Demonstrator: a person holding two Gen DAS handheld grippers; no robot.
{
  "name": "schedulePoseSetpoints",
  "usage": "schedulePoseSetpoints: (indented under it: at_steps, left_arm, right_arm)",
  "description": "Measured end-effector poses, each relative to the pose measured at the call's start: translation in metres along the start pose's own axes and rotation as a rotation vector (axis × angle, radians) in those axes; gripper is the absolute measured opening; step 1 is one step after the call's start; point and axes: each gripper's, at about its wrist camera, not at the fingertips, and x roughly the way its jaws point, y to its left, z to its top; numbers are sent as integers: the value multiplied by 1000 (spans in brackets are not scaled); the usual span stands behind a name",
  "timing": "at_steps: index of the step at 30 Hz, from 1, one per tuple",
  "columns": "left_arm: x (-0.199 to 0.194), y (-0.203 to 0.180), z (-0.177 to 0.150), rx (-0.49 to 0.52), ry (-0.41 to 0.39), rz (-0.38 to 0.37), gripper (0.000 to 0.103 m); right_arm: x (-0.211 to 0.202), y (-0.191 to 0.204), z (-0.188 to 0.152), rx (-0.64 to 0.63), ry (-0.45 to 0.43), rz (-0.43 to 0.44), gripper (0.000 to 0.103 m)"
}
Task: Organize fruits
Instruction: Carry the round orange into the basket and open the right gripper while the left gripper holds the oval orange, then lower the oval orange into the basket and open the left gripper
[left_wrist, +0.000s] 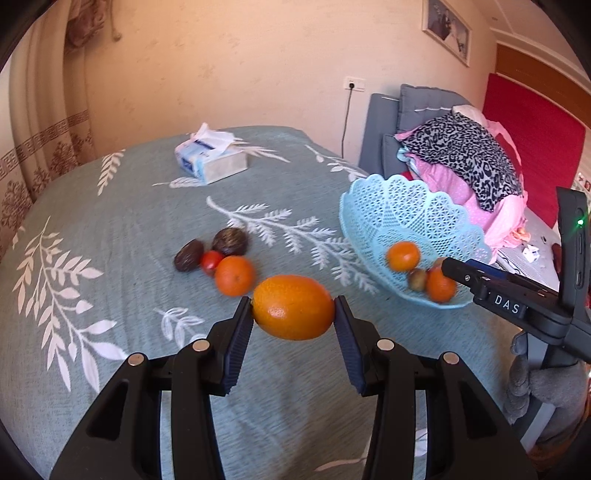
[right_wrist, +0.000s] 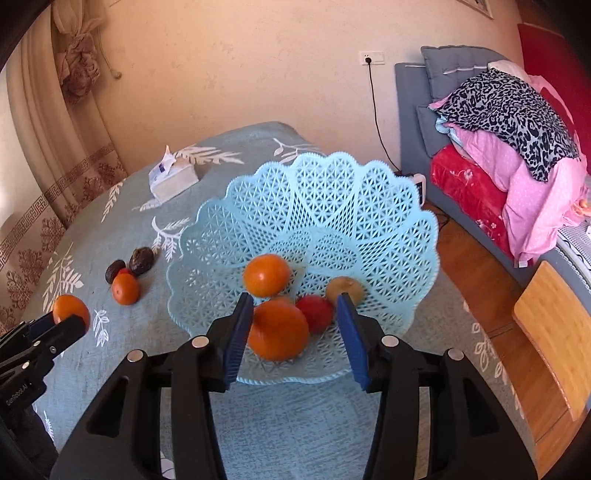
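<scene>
Left gripper (left_wrist: 293, 308) pinching glossy oval orange (left_wrist: 293, 307), right gripper (right_wrist: 294, 308) spread, empty.

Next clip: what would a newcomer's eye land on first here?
The big orange clamped between the left gripper's pads, held above the leaf-print cloth. Then the pale blue lace basket under the right gripper, already holding several fruits, with the right jaws open over them. A small cluster of fruit remains on the cloth.

Four oranges (right_wrist: 266, 275), two passion fruits (right_wrist: 141, 260), one tomato (left_wrist: 211, 260), one basket (right_wrist: 388, 206), one tissue pack (left_wrist: 211, 159).
</scene>
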Motion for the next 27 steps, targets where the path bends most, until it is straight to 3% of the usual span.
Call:
schedulePoseSetpoints:
  at_steps: [15, 27]
  left_arm:
    - [18, -53, 28, 97, -14, -94, 45]
    - [43, -80, 32, 162, 25, -160, 45]
  right_arm:
    - [-11, -16, 7, 42, -47, -10, 49]
    - [-12, -27, 8, 69, -56, -22, 49]
